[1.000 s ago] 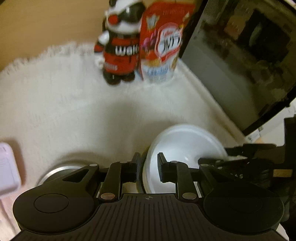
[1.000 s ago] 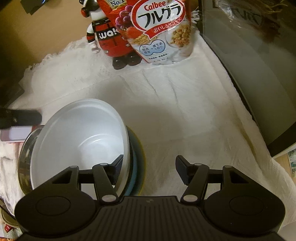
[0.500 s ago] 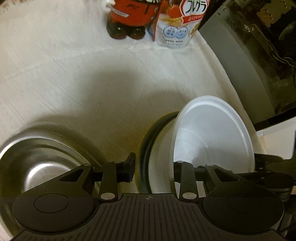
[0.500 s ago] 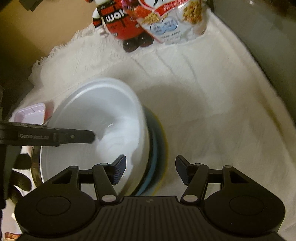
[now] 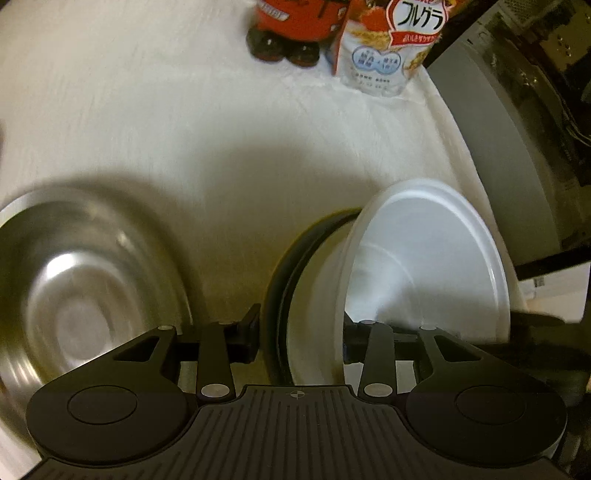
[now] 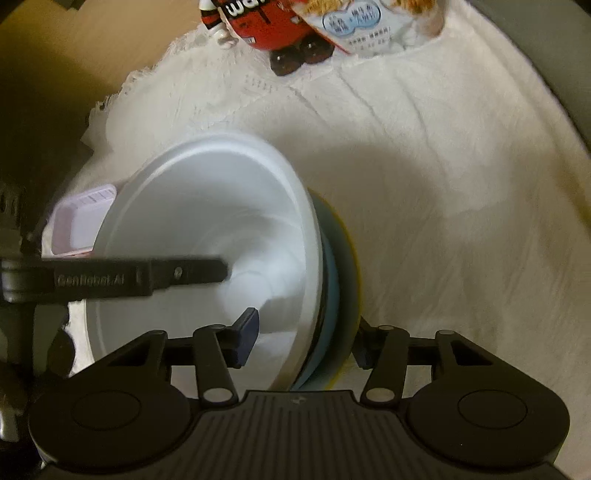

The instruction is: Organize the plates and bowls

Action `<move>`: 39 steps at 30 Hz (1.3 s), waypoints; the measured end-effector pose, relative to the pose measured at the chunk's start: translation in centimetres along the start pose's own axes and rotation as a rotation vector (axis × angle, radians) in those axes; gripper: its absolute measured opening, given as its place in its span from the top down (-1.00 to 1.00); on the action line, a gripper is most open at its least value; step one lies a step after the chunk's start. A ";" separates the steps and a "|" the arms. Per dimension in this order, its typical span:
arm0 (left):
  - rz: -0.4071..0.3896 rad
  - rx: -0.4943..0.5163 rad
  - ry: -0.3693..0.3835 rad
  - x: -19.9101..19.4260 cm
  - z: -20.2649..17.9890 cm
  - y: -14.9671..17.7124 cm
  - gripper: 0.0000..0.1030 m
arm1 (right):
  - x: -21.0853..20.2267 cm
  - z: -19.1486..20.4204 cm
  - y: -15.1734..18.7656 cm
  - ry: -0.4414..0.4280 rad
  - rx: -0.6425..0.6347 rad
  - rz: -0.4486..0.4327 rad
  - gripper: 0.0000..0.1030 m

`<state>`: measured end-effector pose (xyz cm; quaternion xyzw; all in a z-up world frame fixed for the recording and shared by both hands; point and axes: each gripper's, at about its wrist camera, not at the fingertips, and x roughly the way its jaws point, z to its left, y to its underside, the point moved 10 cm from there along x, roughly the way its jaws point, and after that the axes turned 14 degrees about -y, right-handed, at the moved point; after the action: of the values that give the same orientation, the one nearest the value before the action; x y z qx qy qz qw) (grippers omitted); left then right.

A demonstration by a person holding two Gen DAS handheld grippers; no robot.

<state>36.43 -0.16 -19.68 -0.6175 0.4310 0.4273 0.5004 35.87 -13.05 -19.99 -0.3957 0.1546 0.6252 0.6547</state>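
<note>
- Cloth (image 6: 461, 184) spreads under everything.
- Bowl (image 6: 207, 236) sits at ten o'clock of the right view, stacked on plates (image 6: 338, 280) at its three o'clock edge.
- Left view: steel bowl (image 5: 85, 280) at nine o'clock, apart from the stack.
- Figure (image 6: 266, 29) and cereal bag (image 6: 376, 22) stand side by side behind, twelve o'clock.
- Tray (image 6: 79, 218) lies behind the bowl, at nine o'clock.

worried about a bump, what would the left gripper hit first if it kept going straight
Most likely the white bowl and the plates under it: the left gripper has its fingers astride their edge. Depth is unclear.
</note>
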 end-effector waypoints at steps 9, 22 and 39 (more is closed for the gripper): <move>-0.055 -0.013 -0.056 -0.5 -0.7 1.9 0.28 | -0.2 -0.3 -0.5 0.083 -0.150 -0.023 -0.05; -0.076 -0.109 -0.042 -0.7 -0.1 1.8 0.29 | 0.3 0.1 -2.0 0.058 -0.201 -0.043 -0.18; -0.155 -0.075 -0.066 -3.7 -1.0 1.3 0.18 | -0.8 -0.1 -1.3 0.072 -0.241 -0.090 -0.18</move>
<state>34.29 -0.89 -16.29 -0.6528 0.3487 0.4232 0.5226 36.97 -13.53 -19.08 -0.5004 0.0839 0.5947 0.6236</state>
